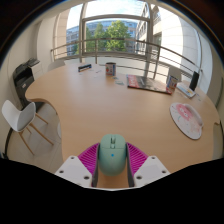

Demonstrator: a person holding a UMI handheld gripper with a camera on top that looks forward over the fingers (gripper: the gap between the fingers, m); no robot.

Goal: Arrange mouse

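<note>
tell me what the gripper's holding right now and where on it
The gripper holds a pale green mouse. Both pink pads press on its left and right flanks, at its rear half, with its front end pointing ahead over the wooden table.

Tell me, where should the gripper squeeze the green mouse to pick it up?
Probably its two long sides, near the middle. The mouse lies lengthwise between the gripper fingers, pointing away, so coming from behind it, a pink pad meets each side where its rounded body looks widest.
</note>
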